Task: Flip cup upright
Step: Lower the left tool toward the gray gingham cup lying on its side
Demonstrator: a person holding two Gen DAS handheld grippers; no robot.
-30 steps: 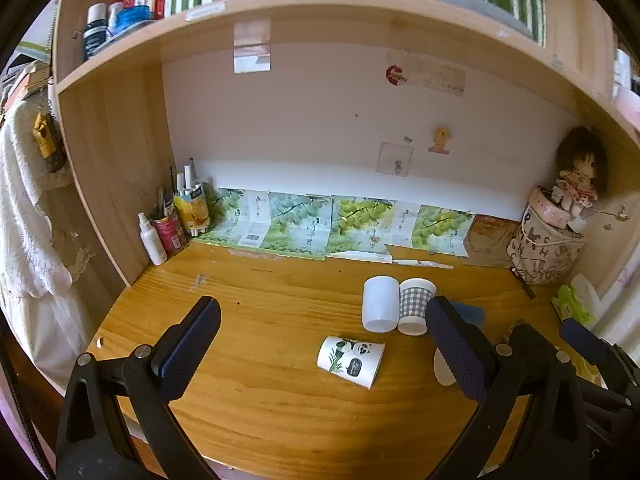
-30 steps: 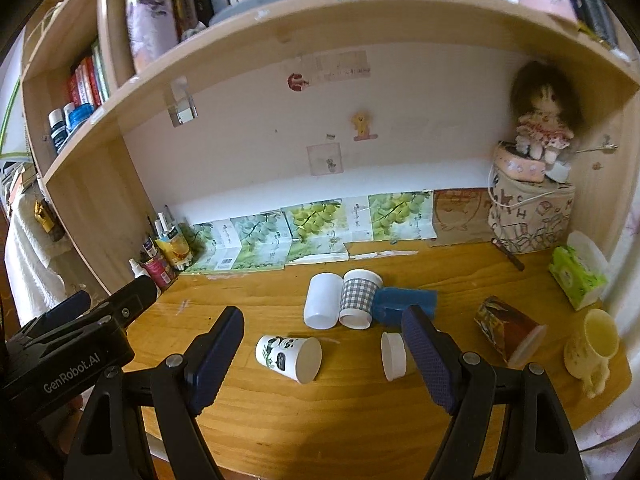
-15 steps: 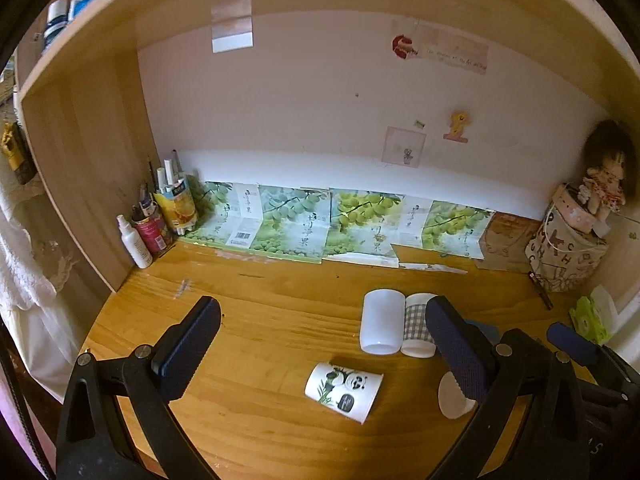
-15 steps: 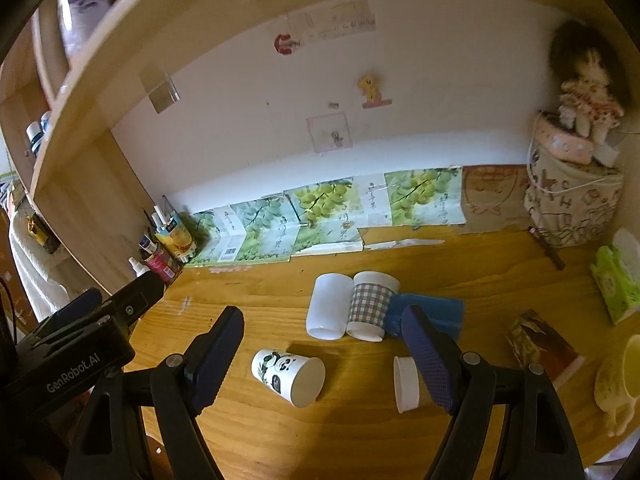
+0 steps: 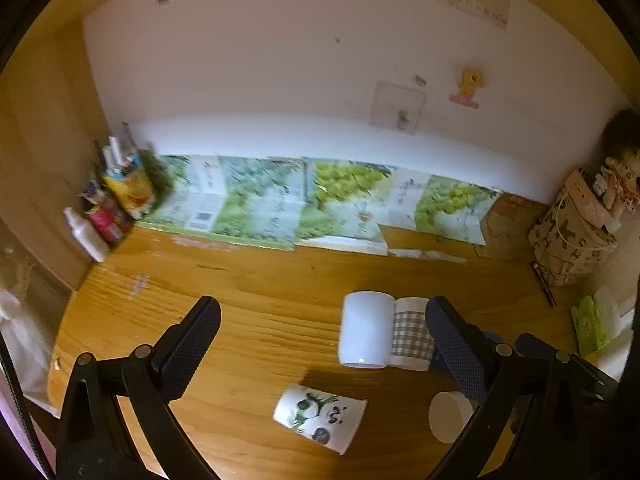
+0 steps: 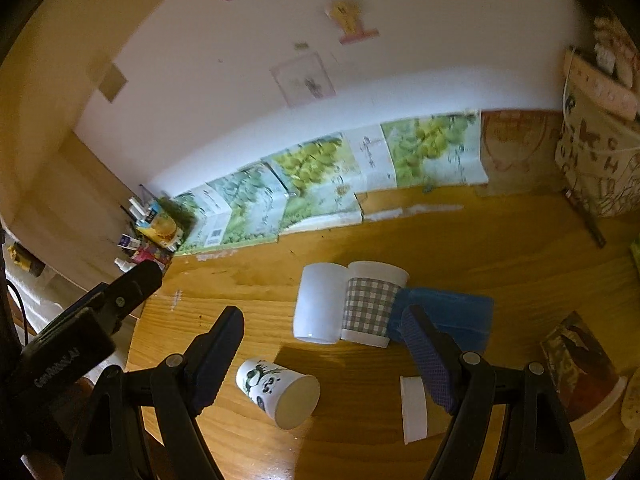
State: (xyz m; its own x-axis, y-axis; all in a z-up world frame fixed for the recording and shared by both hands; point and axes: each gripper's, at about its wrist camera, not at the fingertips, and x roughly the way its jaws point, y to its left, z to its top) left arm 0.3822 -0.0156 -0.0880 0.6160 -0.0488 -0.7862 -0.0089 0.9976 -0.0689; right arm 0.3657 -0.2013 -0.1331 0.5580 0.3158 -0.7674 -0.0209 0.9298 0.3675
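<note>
Nearest in both views, two pairs of black tongs are spread wide apart and grip nothing. The left tongs (image 5: 322,338) and right tongs (image 6: 324,340) hover above a wooden surface (image 5: 256,296).

Just beyond their tips, a white panda cup (image 6: 278,392) lies on its side on the surface, between the two right fingers in the right wrist view, its open mouth turned toward the near right. In the left wrist view the same panda cup (image 5: 320,418) lies near the bottom centre. To its right, a small white cup (image 6: 414,408) also lies on its side, partly hidden behind a finger.

Farther back, a plain white cup (image 6: 320,304) and a checked cup (image 6: 370,304) lie side by side, touching. A blue cloth (image 6: 456,316) sits just right of the checked cup. A dark patterned cup (image 6: 580,372) lies at the far right edge.

At the back, green leafy boxes (image 5: 320,200) line the white wall, with a cluster of bottles (image 5: 108,208) in the far left corner.
</note>
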